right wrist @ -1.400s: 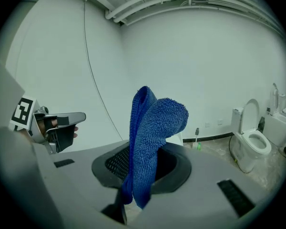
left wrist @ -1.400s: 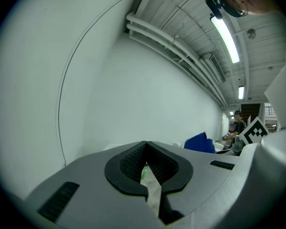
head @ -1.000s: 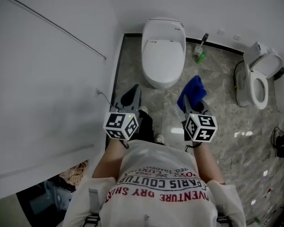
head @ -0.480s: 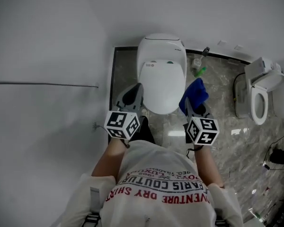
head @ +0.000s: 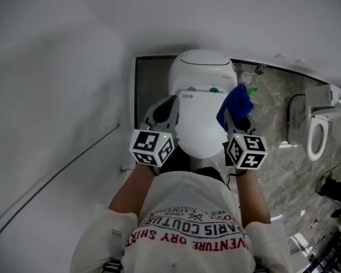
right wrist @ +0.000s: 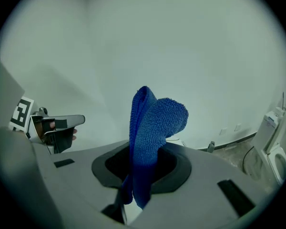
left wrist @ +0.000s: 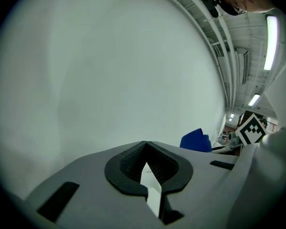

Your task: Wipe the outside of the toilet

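A white toilet (head: 202, 124) with its lid down stands against the wall, straight ahead in the head view. My left gripper (head: 163, 108) hovers over the lid's left edge, jaws shut with nothing between them (left wrist: 148, 168). My right gripper (head: 237, 114) is over the lid's right edge, shut on a blue cloth (head: 234, 102). The folded cloth (right wrist: 150, 128) sticks up out of the jaws. The left gripper view faces the white wall, with the blue cloth (left wrist: 196, 140) at its right. The left gripper (right wrist: 57, 128) shows at the left of the right gripper view.
A white wall (head: 57, 95) runs close along the left. A second toilet (head: 324, 127) with its seat showing stands at the right on the marble floor (head: 278, 147). A small green item (head: 253, 90) lies on the floor beside the toilet's base. Dark cables (head: 335, 189) lie at the far right.
The person has stepped up to the toilet. Both grippers have moved forward, from over the floor in front of the bowl to either side of the lid. The cloth stays held.
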The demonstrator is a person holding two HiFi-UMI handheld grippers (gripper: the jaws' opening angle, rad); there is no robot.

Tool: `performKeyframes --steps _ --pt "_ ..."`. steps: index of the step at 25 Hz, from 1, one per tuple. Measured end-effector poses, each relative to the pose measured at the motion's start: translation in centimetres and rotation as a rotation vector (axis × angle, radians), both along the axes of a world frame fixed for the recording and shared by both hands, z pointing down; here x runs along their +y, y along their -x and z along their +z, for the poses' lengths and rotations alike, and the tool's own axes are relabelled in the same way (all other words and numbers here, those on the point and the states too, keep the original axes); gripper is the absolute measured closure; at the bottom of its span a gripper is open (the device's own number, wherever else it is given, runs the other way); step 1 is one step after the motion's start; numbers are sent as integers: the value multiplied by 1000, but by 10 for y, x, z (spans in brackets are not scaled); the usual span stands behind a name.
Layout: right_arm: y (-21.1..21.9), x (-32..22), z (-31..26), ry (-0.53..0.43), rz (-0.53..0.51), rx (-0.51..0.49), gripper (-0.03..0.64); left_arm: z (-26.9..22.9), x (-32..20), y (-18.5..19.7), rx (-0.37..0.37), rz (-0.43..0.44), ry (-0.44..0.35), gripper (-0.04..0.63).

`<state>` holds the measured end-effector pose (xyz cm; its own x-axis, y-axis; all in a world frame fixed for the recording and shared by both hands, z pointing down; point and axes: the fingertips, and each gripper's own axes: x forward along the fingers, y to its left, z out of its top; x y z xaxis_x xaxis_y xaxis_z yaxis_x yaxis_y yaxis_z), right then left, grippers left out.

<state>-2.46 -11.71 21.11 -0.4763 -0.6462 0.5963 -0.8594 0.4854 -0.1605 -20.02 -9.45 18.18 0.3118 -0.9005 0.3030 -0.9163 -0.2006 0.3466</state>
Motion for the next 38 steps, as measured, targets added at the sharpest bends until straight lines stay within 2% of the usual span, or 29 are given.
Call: performKeyframes --steps 7,14,18,23,27,30,38 --pt "48 -61 53 51 -124 10 540 56 -50 20 28 -79 66 589" --pt "96 -106 108 106 -361 -46 540 117 -81 25 32 -192 152 589" --pt "129 -139 137 59 -524 -59 540 148 -103 41 7 -265 142 589" --pt "167 -155 178 40 -647 -134 540 193 -115 65 -17 -344 155 589" --pt "192 -161 219 80 -675 -152 540 231 -119 74 -10 -358 205 589" --pt "198 -167 237 115 -660 -151 540 250 -123 74 -8 -354 231 589" --pt "170 -193 258 158 -538 -83 540 265 -137 51 15 -336 266 589"
